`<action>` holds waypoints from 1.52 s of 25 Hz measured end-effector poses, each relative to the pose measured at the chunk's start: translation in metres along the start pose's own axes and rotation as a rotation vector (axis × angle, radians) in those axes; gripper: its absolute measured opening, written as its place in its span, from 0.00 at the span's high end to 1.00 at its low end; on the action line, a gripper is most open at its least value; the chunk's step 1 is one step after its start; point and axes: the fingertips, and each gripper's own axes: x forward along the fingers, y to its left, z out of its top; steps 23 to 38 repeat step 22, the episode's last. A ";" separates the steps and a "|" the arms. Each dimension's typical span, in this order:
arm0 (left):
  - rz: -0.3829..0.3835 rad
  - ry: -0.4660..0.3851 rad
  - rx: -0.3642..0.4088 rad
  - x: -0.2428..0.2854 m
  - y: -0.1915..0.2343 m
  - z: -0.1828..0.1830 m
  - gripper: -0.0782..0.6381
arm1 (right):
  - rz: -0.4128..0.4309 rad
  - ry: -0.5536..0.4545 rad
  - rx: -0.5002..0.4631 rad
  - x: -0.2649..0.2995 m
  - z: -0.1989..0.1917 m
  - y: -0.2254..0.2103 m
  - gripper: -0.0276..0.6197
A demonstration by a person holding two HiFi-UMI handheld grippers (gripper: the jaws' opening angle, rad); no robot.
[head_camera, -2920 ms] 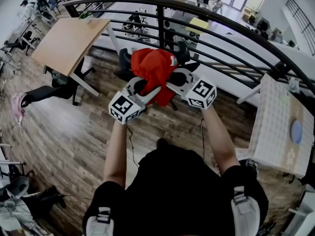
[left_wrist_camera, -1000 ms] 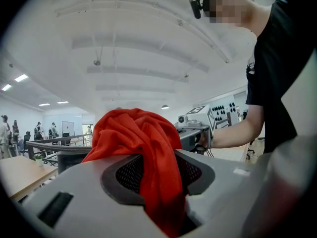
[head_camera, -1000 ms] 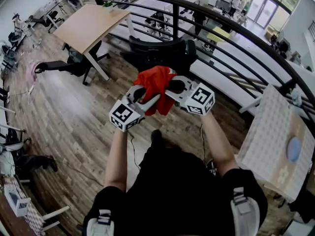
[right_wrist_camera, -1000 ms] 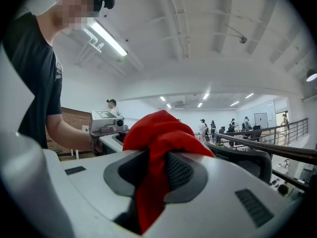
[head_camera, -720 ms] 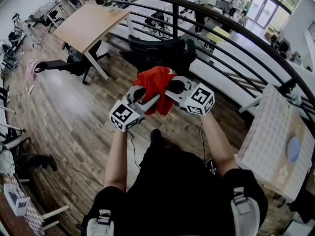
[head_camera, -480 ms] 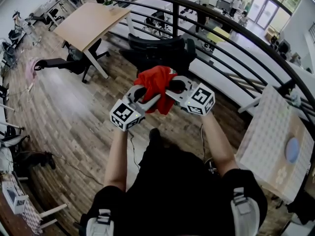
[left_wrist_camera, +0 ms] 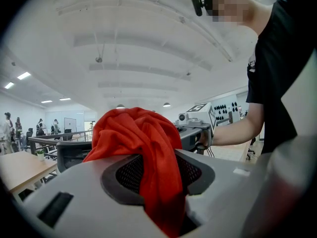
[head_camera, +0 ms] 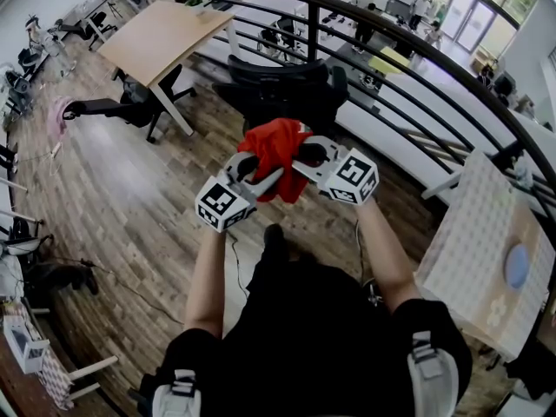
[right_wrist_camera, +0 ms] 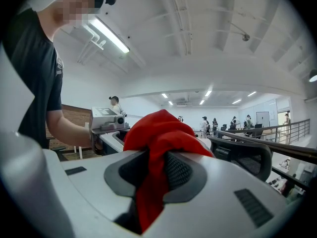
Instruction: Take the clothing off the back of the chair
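Observation:
The red clothing [head_camera: 276, 148] hangs bunched between both grippers, held up in front of the person and clear of the black office chair [head_camera: 282, 89] beyond it. My left gripper [head_camera: 259, 170] is shut on the cloth, and red fabric [left_wrist_camera: 148, 148] runs down between its jaws. From the other side my right gripper [head_camera: 300, 153] is also shut on it, with a fold [right_wrist_camera: 153, 148] pinched between its pads. Each gripper shows in the other's view: the right gripper [left_wrist_camera: 198, 128] and the left gripper [right_wrist_camera: 106, 123]. The chair's back [right_wrist_camera: 242, 157] is bare.
A curved black railing [head_camera: 391, 37] runs behind the chair, with a lower floor past it. A wooden table [head_camera: 161, 37] stands at the far left and another black chair [head_camera: 113, 109] beside it. A white perforated table [head_camera: 482, 224] is at the right. Wood floor lies all around.
Since the earliest frame the red clothing has come away from the chair, which now stands farther off and bare. Over the last second both grippers stay where they were.

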 end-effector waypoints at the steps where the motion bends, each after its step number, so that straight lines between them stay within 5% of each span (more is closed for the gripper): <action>1: 0.000 0.002 0.000 0.000 -0.001 -0.002 0.67 | 0.000 0.001 0.001 0.000 -0.001 0.001 0.83; 38: -0.015 0.044 -0.033 -0.002 0.005 -0.013 0.67 | -0.019 0.030 0.020 0.009 -0.009 0.001 0.83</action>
